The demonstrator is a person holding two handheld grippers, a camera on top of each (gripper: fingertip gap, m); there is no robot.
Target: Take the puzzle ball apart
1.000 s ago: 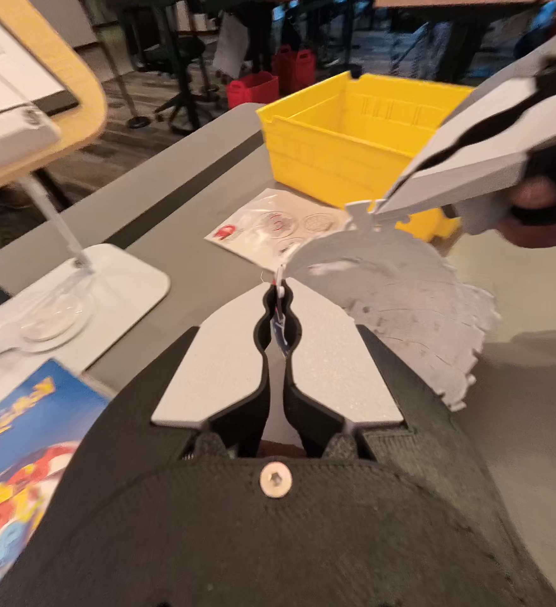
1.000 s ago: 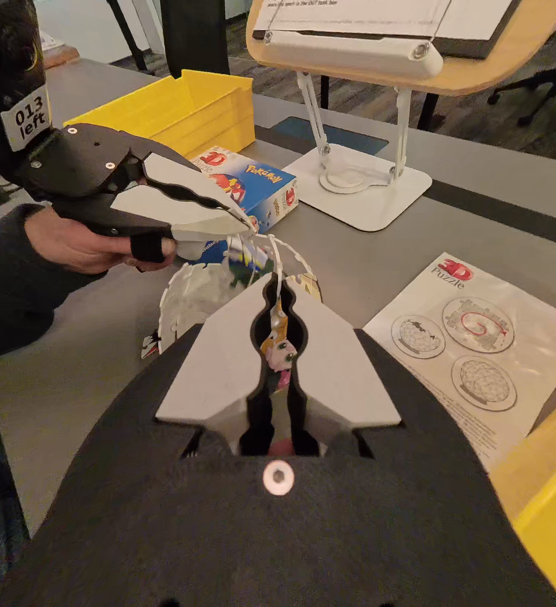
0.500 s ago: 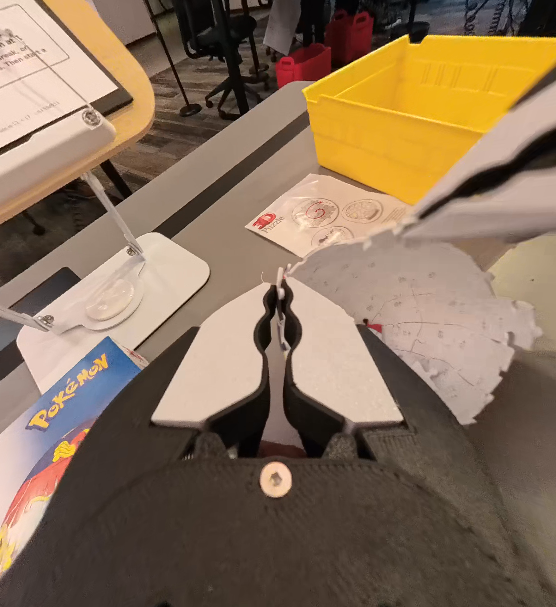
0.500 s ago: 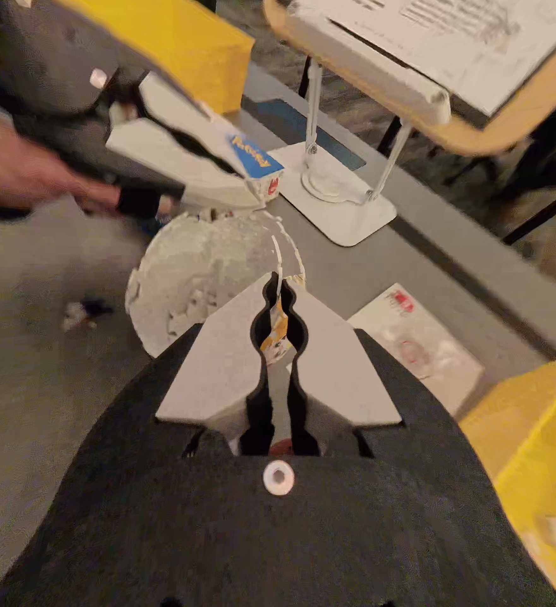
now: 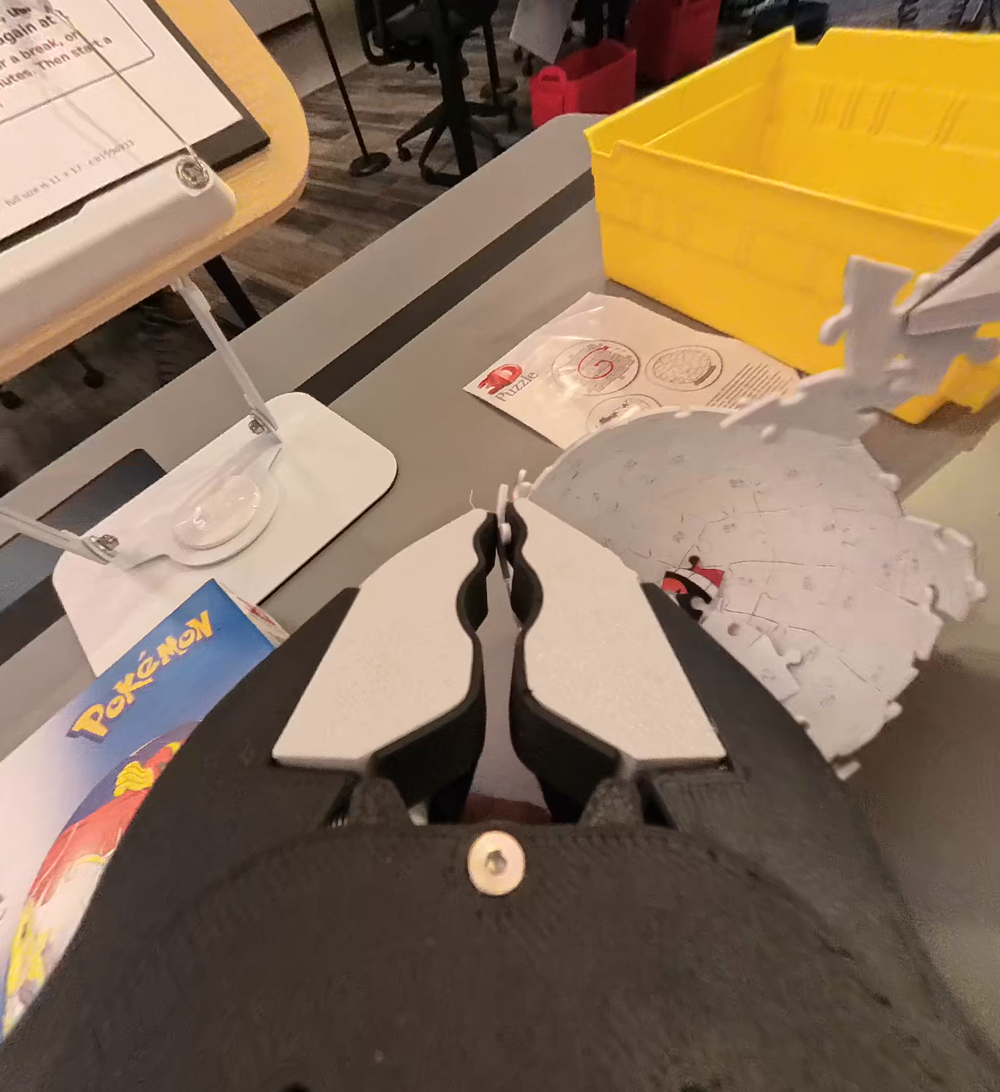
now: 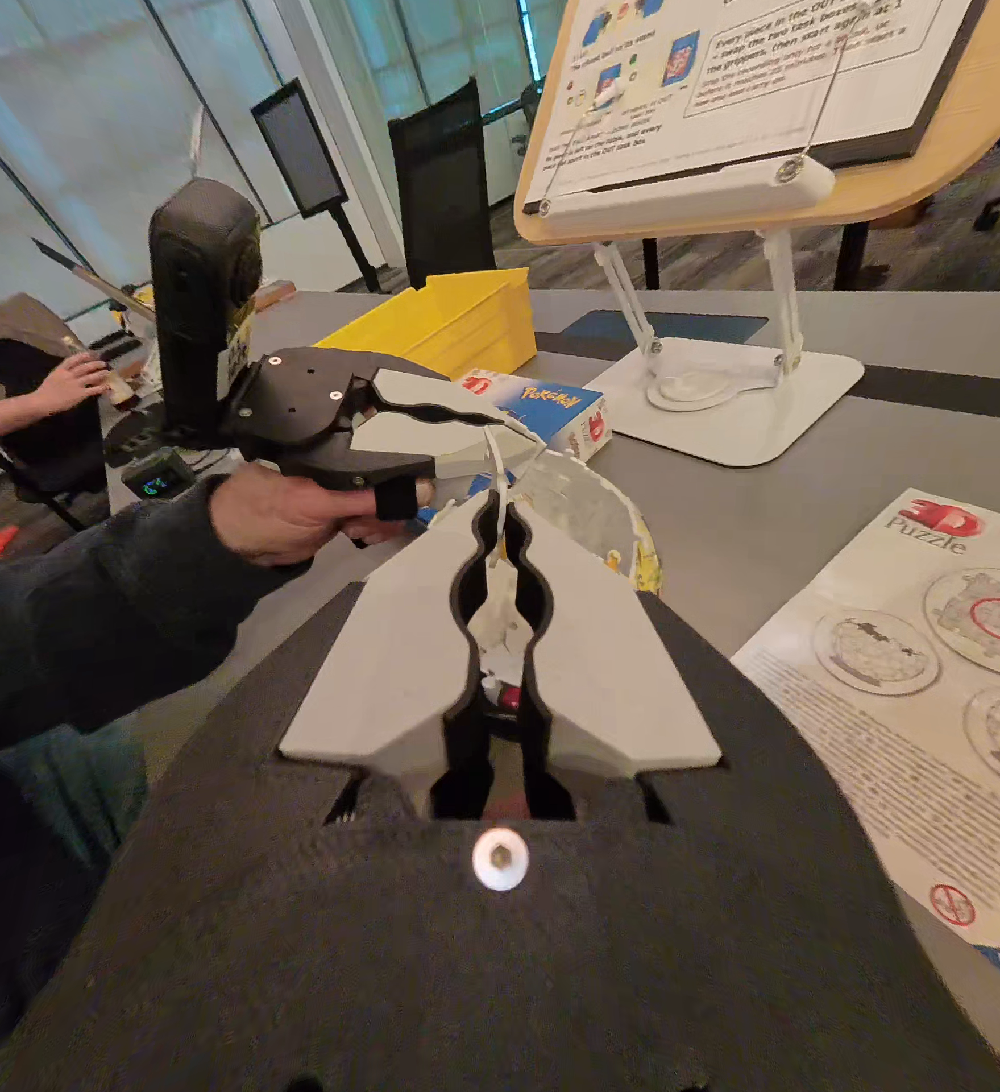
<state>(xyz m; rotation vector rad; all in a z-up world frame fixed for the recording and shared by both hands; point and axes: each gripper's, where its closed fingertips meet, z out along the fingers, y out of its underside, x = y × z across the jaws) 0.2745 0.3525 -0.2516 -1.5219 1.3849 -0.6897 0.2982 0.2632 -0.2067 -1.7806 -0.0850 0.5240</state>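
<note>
1. Left gripper (image 5: 503, 523) is clamped on the rim edge of the puzzle ball (image 5: 781, 567), now an open half shell held above the table (image 5: 444, 378), on the near side of the yellow bin (image 5: 722, 195)
2. Right gripper (image 6: 500, 508) has its jaws pinched on a thin white strip of pieces (image 5: 863, 319) that rises off the shell's rim on the bin side
3. Step in hand, as I read it: peeling a rim strip off the shell
4. Next move likely needs a steady left hold while the right pulls away toward the bin until the tabs let go
5. Hard to tell: whether the strip has fully separated; the right gripper's body is cut off in the left wrist view; the shell's printed outside is mostly hidden behind the right fingers (image 6: 603, 650); what lies inside the shell by the red patch (image 5: 689, 582) is unclear
</note>
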